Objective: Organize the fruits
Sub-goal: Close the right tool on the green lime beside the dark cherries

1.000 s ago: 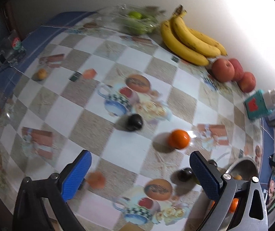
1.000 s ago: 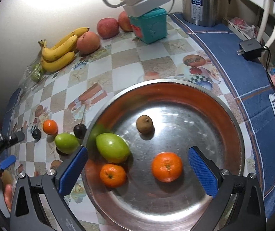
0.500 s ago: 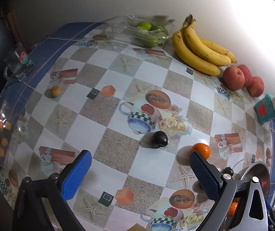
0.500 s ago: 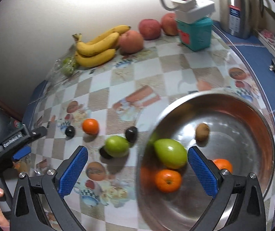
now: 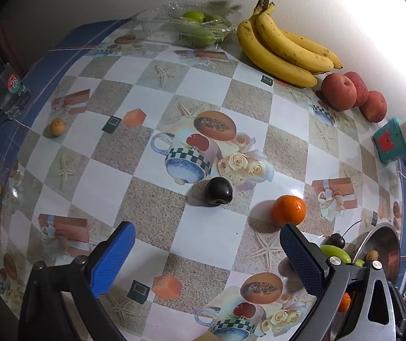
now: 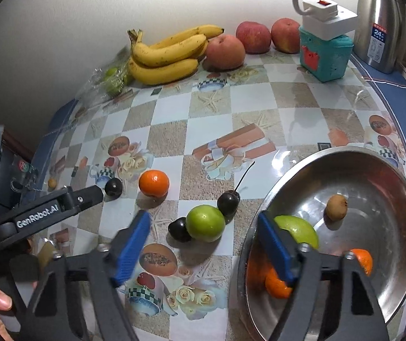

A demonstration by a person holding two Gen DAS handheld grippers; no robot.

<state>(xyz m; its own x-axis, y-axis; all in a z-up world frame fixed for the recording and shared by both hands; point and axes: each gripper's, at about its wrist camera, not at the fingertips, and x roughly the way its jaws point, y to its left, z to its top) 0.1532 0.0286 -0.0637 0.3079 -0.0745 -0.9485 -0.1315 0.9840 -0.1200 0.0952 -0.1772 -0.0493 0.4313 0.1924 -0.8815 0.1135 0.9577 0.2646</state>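
My left gripper [image 5: 205, 258] is open and empty above the tablecloth, just short of a dark plum [image 5: 218, 191] and an orange tangerine [image 5: 289, 209]. My right gripper [image 6: 203, 245] is open and empty, hovering over a green fruit [image 6: 205, 223] with a dark plum [image 6: 179, 229] on its left and a stemmed dark fruit [image 6: 228, 202] behind it. The steel bowl [image 6: 401, 199] at the right holds a green fruit [image 6: 302, 231], a kiwi [image 6: 336, 207] and two tangerines [image 6: 276, 282]. The left gripper [image 6: 46, 209] also shows in the right wrist view.
Bananas [image 5: 282, 48], red apples [image 5: 339, 91] and a plastic pack of green fruit [image 5: 194, 25] line the wall. A teal box [image 6: 326, 54] with a power strip and a steel kettle [image 6: 379, 28] stand far right. A glass mug [image 5: 7, 99] and a small yellow fruit [image 5: 57, 126] are at the left.
My right gripper swung left, from over the bowl to over the green fruit on the table. My left gripper pulled back and left, so the plum and tangerine now sit ahead of it.
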